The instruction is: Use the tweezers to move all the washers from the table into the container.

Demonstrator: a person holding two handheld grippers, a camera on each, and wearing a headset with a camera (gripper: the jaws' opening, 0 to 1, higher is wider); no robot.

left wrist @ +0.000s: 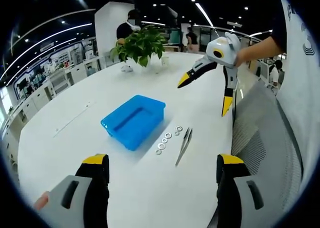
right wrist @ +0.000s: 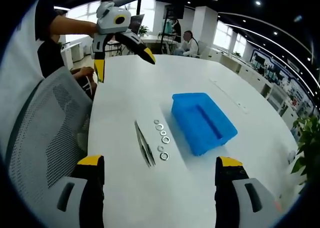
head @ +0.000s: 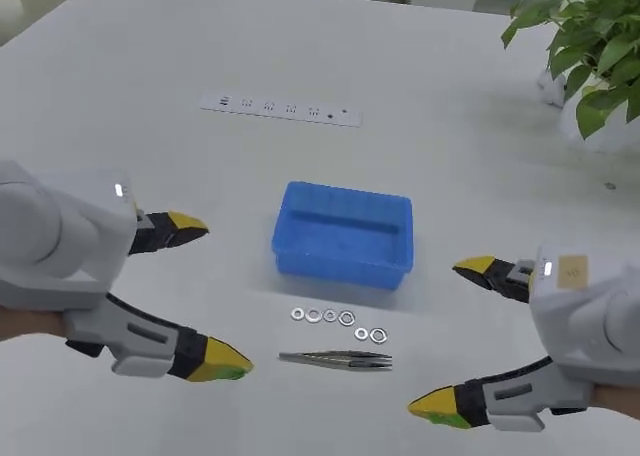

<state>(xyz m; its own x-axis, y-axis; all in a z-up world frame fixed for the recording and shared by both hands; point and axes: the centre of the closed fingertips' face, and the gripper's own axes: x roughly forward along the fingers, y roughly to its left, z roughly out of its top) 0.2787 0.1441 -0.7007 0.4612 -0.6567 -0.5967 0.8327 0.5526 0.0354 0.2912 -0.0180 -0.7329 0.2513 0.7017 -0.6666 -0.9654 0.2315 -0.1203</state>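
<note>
A blue container stands mid-table. Just in front of it lies a short row of several metal washers, and the tweezers lie flat in front of the row. My left gripper hovers left of them, open and holding nothing. My right gripper hovers to their right, also open and bare. The left gripper view looks past its own gripper at the container, washers, tweezers and the right gripper. The right gripper view has its own gripper, the container, washers, tweezers and the left gripper.
A white power strip lies farther back on the table. A potted plant stands at the back right corner. A grey mesh chair sits at the table's near edge. People stand far off in the room.
</note>
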